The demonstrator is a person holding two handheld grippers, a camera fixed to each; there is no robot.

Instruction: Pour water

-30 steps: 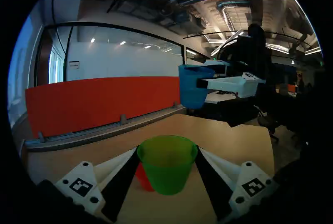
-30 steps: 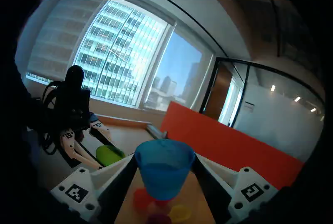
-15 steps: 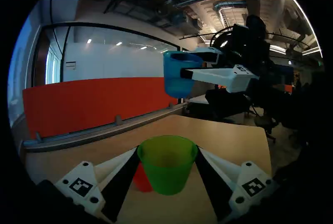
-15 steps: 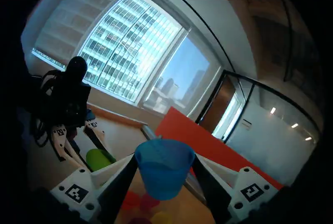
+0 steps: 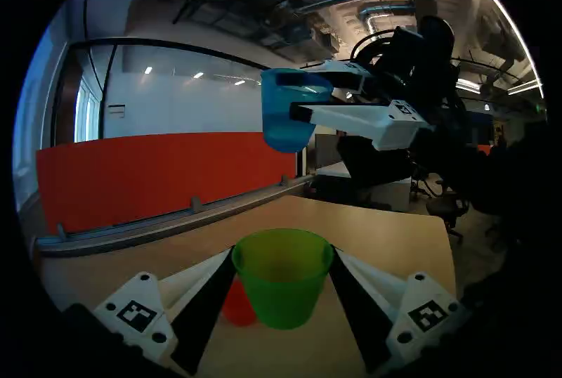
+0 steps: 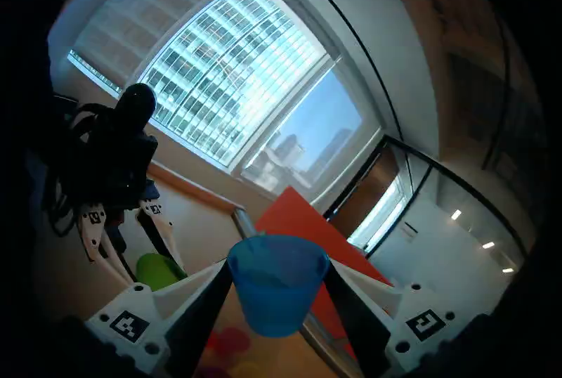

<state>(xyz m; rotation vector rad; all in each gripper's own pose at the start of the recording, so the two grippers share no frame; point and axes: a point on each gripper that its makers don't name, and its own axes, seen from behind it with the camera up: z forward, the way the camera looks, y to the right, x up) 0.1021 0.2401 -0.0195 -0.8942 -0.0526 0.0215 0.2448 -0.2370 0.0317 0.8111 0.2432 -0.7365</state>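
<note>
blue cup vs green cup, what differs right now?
Holder: blue cup in the right gripper, green cup in the left gripper. Height: blue cup held high, green cup low near the table. Contents: blue cup seems to hold water, green cup looks empty. Both are tapered cups.

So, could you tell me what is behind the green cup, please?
A red cup sits behind the green cup, at its lower left. The green cup covers most of it, so its rim and contents cannot be seen.
</note>
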